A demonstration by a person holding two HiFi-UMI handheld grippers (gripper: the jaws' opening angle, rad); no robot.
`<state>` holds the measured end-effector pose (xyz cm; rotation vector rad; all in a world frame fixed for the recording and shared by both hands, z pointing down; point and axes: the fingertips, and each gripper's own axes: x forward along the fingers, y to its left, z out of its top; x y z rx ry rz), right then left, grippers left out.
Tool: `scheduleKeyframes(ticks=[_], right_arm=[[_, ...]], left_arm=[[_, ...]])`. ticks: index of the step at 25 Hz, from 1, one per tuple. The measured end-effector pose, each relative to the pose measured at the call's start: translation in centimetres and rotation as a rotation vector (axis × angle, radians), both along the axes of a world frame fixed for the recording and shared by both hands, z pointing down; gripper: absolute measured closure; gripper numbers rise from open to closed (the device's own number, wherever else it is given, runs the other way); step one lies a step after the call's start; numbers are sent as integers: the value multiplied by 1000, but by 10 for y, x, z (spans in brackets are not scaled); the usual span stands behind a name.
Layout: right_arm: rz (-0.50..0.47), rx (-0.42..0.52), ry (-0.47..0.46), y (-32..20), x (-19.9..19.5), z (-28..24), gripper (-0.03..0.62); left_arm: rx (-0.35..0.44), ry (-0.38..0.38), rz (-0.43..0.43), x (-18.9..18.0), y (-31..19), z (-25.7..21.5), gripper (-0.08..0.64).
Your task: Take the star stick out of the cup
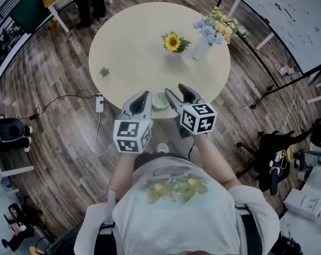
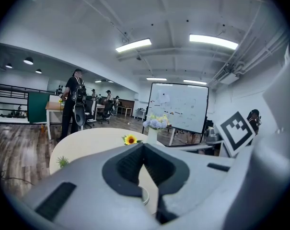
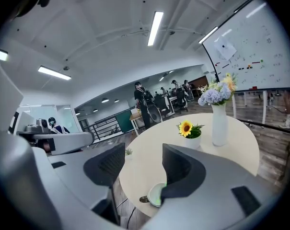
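A pale green cup stands at the near edge of the round cream table, between my two grippers. My right gripper is open, its jaws spread with nothing between them. In the right gripper view the cup shows low between the pads, partly hidden by the right finger. A small dark thing lies beside the cup at the table's edge. My left gripper is shut and empty just left of the cup; its tips meet. I cannot make out a star stick.
A potted sunflower and a white vase of flowers stand at the far right of the table. A small green plant sits at its left side. A whiteboard and chairs stand around on the wood floor.
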<state>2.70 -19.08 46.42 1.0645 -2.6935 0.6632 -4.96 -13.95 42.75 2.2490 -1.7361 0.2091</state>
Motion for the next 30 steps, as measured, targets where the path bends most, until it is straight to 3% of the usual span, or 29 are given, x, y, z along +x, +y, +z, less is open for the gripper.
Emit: scheduleKeyframes(ticks=[13,30], right_arm=[[-35,-112,46,-45,-17,52,356],[20,-214,138,-108,-49,112,357]], left_arm=[[-67,12,-23,-13,-29,26,558],[-121,7,75,-52,-102,37,558]])
